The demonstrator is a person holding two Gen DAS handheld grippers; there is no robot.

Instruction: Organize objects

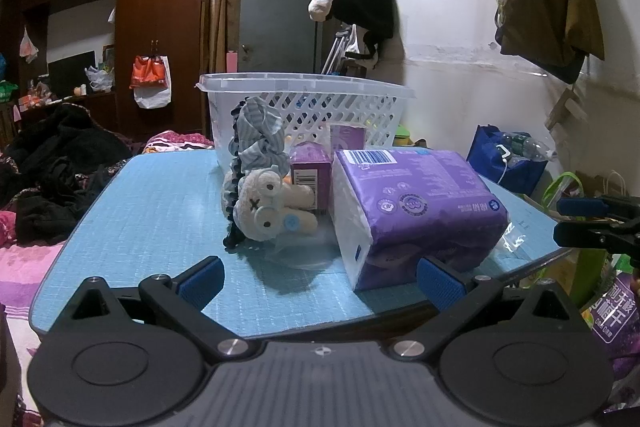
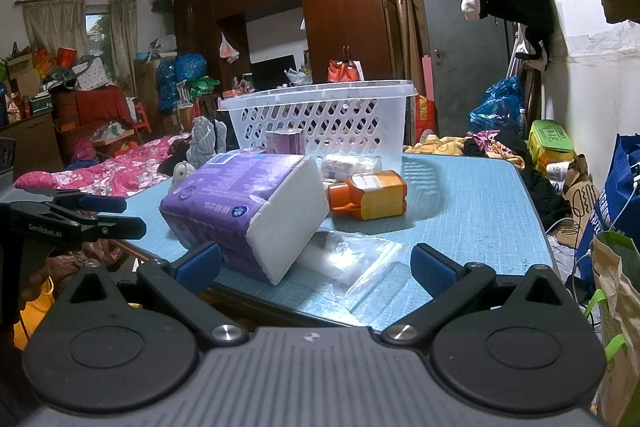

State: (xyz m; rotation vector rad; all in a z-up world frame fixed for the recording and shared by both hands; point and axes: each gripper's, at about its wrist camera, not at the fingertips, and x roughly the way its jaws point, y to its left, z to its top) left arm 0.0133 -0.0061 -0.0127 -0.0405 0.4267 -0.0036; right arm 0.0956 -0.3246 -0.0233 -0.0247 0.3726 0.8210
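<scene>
Both grippers, left [image 1: 320, 281] and right [image 2: 316, 267], spread and empty at the table's [image 2: 480, 211] near edge; the tissue pack [image 2: 248, 207], resting there on a slippery clear bag [image 2: 352, 259], may slide off if nudged.

The tissue pack [image 1: 416, 211] hides most of the bottle [image 1: 289, 179] ahead. Small boxes [image 2: 285, 142] stand half-hidden behind it; their print is unreadable.

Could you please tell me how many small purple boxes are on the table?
2. One small purple box stands beside the plush toy; the other purple box stands behind it, against the white basket. More may be hidden behind the tissue pack.
</scene>
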